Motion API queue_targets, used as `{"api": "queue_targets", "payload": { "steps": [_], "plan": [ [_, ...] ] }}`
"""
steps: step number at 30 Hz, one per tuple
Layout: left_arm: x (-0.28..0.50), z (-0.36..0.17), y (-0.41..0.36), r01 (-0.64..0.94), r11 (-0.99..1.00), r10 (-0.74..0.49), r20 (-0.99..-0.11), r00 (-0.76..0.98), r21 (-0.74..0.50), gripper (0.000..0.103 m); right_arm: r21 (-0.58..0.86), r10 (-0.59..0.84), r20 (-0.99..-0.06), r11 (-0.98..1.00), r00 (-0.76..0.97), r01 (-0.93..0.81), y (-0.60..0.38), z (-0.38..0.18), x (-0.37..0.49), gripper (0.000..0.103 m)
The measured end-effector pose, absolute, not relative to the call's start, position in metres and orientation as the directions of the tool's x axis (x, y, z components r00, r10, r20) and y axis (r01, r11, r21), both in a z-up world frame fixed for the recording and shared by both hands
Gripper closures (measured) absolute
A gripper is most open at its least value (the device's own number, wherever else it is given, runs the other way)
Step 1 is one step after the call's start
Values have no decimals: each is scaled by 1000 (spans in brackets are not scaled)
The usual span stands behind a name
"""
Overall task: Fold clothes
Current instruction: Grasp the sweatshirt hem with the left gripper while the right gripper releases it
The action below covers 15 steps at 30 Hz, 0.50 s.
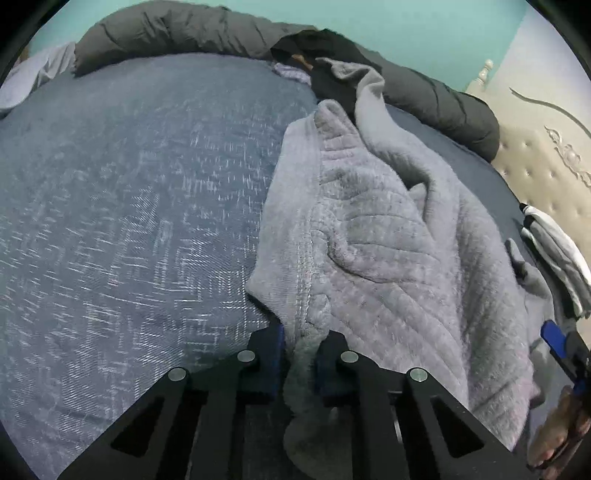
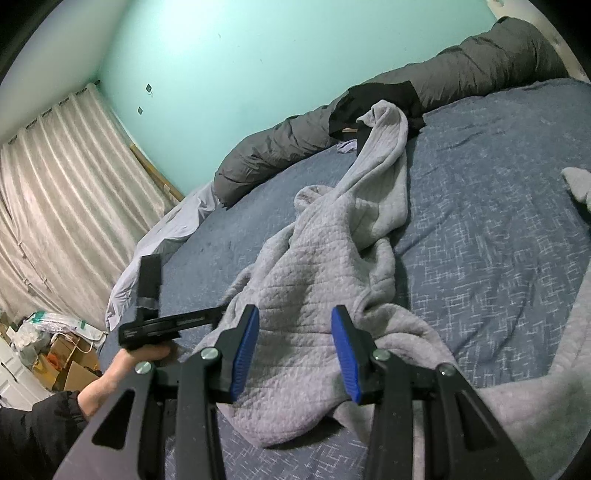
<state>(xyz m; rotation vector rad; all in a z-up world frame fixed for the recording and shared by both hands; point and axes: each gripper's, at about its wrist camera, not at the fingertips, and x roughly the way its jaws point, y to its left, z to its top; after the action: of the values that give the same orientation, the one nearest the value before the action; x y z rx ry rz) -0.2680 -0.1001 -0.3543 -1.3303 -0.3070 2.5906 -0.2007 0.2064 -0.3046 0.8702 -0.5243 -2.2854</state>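
Grey quilted garment point(image 2: 314, 273) lies crumpled on the blue patterned bedspread point(image 1: 122, 206), one end trailing up toward the dark rolled duvet point(image 1: 177, 31) at the bedspread's far edge. Left gripper point(image 1: 301, 360): jaws nearly closed, pinching a hem fold of the garment at the bedspread's near edge. Right gripper point(image 2: 295, 350): jaws partly open above the garment's near end; blue pads point(image 2: 245, 350) clear of the cloth, nothing held. Folded striped clothes point(image 1: 561, 254) sit off the bedspread's right edge.

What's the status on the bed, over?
Left gripper shut on the grey garment's edge. Right gripper open above it, nothing pinched. Garment crumpled, unfolded. Blue bedspread bare alongside.
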Motion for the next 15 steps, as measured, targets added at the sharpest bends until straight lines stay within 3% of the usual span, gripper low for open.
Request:
{"api": "queue_targets", "payload": {
  "steps": [6, 15],
  "plan": [
    [-231, -330, -140, -63, -965, 236, -737, -634, -254, 91, 547, -656, -449, -739, -607, 393, 219, -292, -198, 62],
    [-186, -286, -192, -13, -976, 169, -723, -670, -216, 92, 478, -607, -529, -791, -593, 383, 233, -277, -182, 62]
  ]
}}
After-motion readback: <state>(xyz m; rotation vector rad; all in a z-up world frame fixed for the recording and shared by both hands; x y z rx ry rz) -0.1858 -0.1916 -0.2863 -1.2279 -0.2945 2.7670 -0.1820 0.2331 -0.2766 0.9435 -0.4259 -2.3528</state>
